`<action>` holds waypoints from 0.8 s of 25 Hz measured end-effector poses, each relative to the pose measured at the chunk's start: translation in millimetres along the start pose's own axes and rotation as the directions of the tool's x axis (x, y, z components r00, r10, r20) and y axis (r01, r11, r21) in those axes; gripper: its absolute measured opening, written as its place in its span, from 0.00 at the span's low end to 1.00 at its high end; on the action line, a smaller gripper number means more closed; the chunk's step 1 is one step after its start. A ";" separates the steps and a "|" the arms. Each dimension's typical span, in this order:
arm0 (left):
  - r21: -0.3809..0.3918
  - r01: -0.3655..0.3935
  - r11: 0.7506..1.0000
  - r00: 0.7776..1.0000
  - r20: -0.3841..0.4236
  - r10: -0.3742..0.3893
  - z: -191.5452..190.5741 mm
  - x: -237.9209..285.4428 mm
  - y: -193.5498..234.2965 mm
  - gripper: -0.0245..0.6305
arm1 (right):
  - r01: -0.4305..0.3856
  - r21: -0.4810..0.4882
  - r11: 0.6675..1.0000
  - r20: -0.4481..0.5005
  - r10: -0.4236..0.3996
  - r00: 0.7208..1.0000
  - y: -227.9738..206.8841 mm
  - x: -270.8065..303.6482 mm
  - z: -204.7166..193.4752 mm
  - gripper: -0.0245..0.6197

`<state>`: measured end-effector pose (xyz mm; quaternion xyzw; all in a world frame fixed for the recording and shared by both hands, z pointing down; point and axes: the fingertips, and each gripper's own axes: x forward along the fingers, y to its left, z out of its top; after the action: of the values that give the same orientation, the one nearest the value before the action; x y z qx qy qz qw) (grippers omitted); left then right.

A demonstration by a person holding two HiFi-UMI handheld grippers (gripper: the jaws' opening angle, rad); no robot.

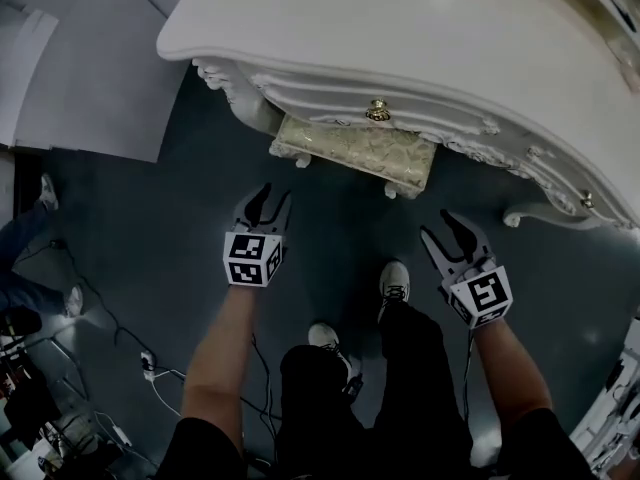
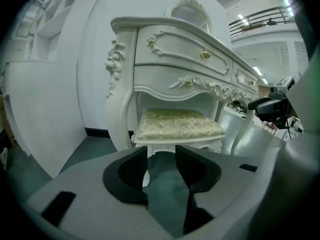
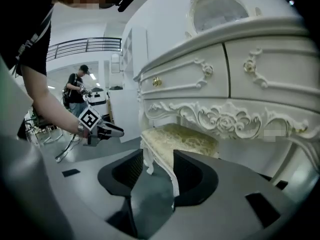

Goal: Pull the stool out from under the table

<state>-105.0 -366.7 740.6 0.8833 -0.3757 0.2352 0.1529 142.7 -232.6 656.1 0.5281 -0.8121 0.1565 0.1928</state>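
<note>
1. Nearest: the person's shoes (image 1: 395,283) stand on the dark floor (image 1: 180,208), straight in front of the stool and well short of it.
2. Left gripper (image 1: 274,196): short of the stool's left front corner, not touching. Its fingers (image 2: 131,171) stand partly open with only floor between them. Empty.
3. Right gripper (image 1: 440,225): short of the stool's right front corner and a bit outboard of it. Its fingers (image 3: 192,176) are also partly open. The right gripper view lines up a white stool leg in the gap, but the leg is beyond the tips, so nothing is held.
4. Stool (image 1: 360,150): cream patterned cushion on a white carved frame. It is tucked under the desk (image 1: 400,38), with only the front strip of the seat showing past the desk's edge, below the brass drawer knob (image 1: 377,110).
5. The desk's carved legs stand on either side of the stool, close to its corners.
6. Step in hand, as I judge it, is the approach, with no grasp yet.
   - Bring each gripper to its own front corner.
   - Close on the white frame or a leg top, not the soft cushion, which would likely slip.
   - Grip both sides before pulling.
   - Pull straight back and evenly, since a skewed pull could knock a stool leg into a desk leg.
   - Move the feet back first, because the shoes are in the stool's path.
</note>
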 end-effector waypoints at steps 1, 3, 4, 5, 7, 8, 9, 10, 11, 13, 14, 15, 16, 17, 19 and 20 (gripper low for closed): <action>0.020 -0.004 1.000 1.000 -0.001 0.004 -10.5 10.7 5.6 0.30 | 0.005 -0.004 1.000 -0.005 -0.005 1.000 -4.4 7.5 -16.2 0.35; 0.049 -0.013 0.999 1.000 0.009 0.013 -29.4 35.7 16.4 0.34 | 0.024 -0.008 1.000 -0.021 -0.024 0.999 -19.0 21.4 -51.9 0.38; 0.058 -0.020 0.998 1.000 0.020 0.019 -37.4 48.7 22.4 0.36 | 0.040 -0.008 0.999 -0.031 -0.040 0.999 -27.7 28.3 -68.8 0.39; 0.066 -0.029 0.997 0.999 0.034 0.027 -44.4 61.1 29.0 0.37 | 0.054 -0.006 0.999 -0.038 -0.055 0.998 -35.9 35.7 -83.8 0.39; 0.086 -0.047 0.995 0.997 0.060 0.042 -55.6 83.6 41.8 0.40 | 0.071 0.012 0.997 -0.039 -0.070 0.997 -48.8 51.5 -110.0 0.40; 0.096 -0.051 0.994 0.996 0.072 0.044 -60.1 94.2 46.7 0.40 | 0.072 0.024 0.997 -0.035 -0.071 0.997 -53.3 59.2 -121.7 0.42; 0.105 -0.053 0.993 0.995 0.084 0.044 -63.9 104.2 50.5 0.42 | 0.072 0.032 0.997 -0.031 -0.071 0.997 -57.0 66.8 -132.0 0.43; 0.114 -0.053 0.992 0.995 0.096 0.042 -67.2 113.5 53.2 0.43 | 0.071 0.032 0.997 -0.029 -0.070 0.997 -60.0 74.3 -141.2 0.44; 0.121 -0.052 0.991 0.994 0.106 0.039 -70.1 121.6 55.3 0.44 | 0.070 0.027 0.997 -0.028 -0.069 0.997 -62.2 81.3 -149.3 0.44; 0.131 -0.049 0.990 0.992 0.121 0.033 -75.1 135.0 58.1 0.45 | 0.068 0.015 0.998 -0.031 -0.067 0.997 -64.4 93.0 -162.3 0.46; 0.131 -0.048 0.990 0.992 0.124 0.031 -77.1 140.9 59.4 0.45 | 0.069 0.011 0.998 -0.030 -0.069 0.997 -65.0 98.0 -166.9 0.47; 0.132 -0.047 0.990 0.992 0.126 0.030 -78.3 146.5 61.2 0.45 | 0.072 0.009 0.997 -0.028 -0.072 0.997 -65.5 103.1 -170.4 0.47; 0.137 -0.047 0.989 0.991 0.128 0.030 -77.9 152.0 63.8 0.45 | 0.076 0.009 0.997 -0.023 -0.076 0.997 -66.2 108.8 -172.8 0.48; 0.144 -0.049 0.988 0.991 0.131 0.030 -76.1 157.3 66.7 0.45 | 0.079 0.011 0.997 -0.016 -0.079 0.997 -67.0 114.9 -174.3 0.48; 0.154 -0.047 0.987 0.991 0.133 0.027 -72.7 166.7 69.2 0.45 | 0.082 0.022 0.996 -0.003 -0.082 0.997 -69.9 123.4 -176.8 0.48; 0.156 -0.047 0.987 0.991 0.130 0.027 -72.1 170.8 68.8 0.45 | 0.083 0.028 0.996 -0.001 -0.083 0.997 -72.4 125.0 -177.8 0.48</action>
<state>-73.6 -481.7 898.5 0.8988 -0.3810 0.2102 0.0531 189.5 -279.3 875.5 0.5640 -0.7872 0.1599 0.1915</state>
